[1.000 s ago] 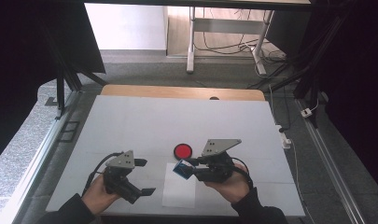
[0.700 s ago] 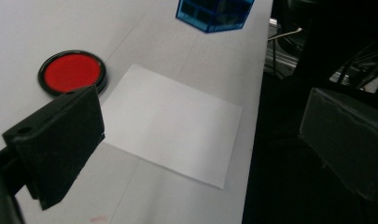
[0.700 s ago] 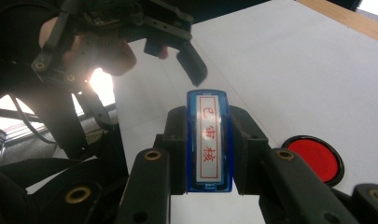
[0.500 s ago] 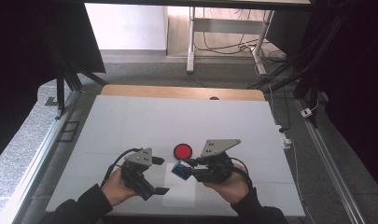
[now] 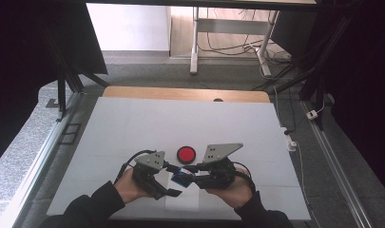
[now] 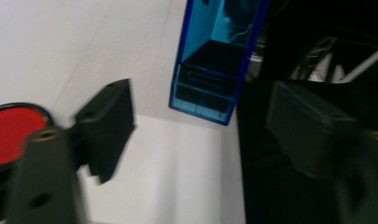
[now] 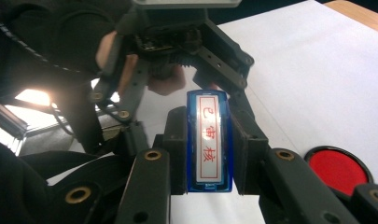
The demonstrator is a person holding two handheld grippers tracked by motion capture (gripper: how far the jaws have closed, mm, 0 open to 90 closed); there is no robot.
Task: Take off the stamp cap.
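Two grippers meet over a blue stamp at the near edge of the white table [image 5: 133,123].

The table top is flat, matte and pale. On it sits a round red ink pad [image 5: 186,153] in a black rim, just beyond the hands. The right gripper [image 7: 209,154] clamps the stamp [image 7: 209,144] — a glossy, translucent blue plastic block with a white label in red characters — lifted above the table. The left gripper [image 6: 196,121] has just been closing; its black jaws flank the stamp's end without pressing it.
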